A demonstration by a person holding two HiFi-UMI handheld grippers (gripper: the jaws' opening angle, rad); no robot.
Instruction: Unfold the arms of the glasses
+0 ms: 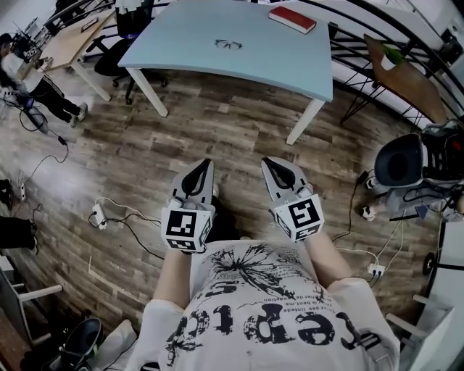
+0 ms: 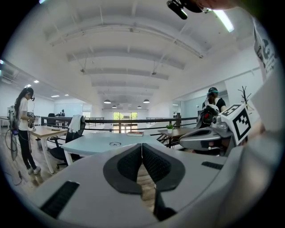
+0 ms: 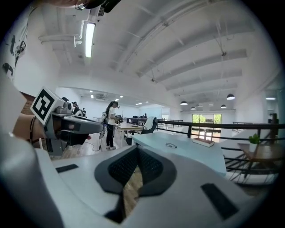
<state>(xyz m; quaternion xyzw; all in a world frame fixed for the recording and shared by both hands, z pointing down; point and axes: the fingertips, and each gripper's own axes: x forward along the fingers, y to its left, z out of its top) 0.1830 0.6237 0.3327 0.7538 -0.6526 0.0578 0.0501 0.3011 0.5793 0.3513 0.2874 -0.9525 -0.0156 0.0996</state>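
A pair of dark-framed glasses (image 1: 228, 45) lies near the middle of the pale blue table (image 1: 188, 51), far ahead of me. The same glasses (image 2: 115, 144) show small in the left gripper view and again as the glasses (image 3: 171, 145) in the right gripper view. My left gripper (image 1: 206, 162) and right gripper (image 1: 266, 161) are held side by side over the wooden floor, well short of the table, both pointing toward it. Both are shut with nothing between their pads.
A red book (image 1: 293, 19) lies at the table's far right corner. An office chair (image 1: 119, 51) stands at the table's left. A person (image 1: 29, 76) stands by a wooden desk (image 1: 69, 36) at far left. Cables and power strips (image 1: 99, 215) lie on the floor.
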